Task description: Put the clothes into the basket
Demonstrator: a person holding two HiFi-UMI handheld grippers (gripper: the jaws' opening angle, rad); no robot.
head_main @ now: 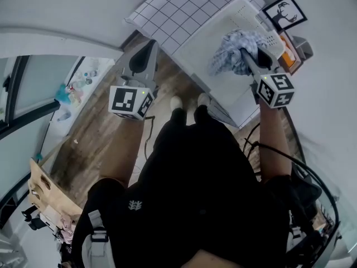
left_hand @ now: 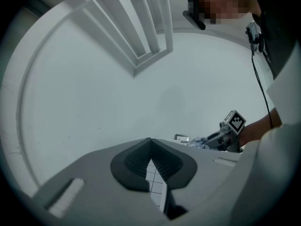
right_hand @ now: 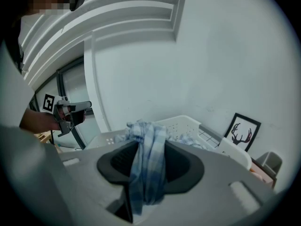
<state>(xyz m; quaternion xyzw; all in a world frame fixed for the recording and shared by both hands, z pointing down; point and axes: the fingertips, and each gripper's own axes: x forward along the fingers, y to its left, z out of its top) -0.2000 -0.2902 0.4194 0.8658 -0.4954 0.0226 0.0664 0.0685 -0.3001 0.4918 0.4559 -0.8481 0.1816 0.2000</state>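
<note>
Task item: blue plaid garment, bunched, over interior of basket, toward its far right corner. Part of it looks to lie inside already.
R gripper: clenched on garment. Fabric pinched betw. pads, tail hanging below.
L gripper: closed, tips together, nothing held.
Progress: late stage, as judged. Garment is at basket but not yet let go. Remaining: open R jaws, drop, withdraw.
R arm pose: stretched fwd over basket's near edge, gripper tilted down into it.
L arm pose: off basket's left edge, over wood floor, gripper approx. level, idle.
Contact w/ basket bottom: cannot tell.
</note>
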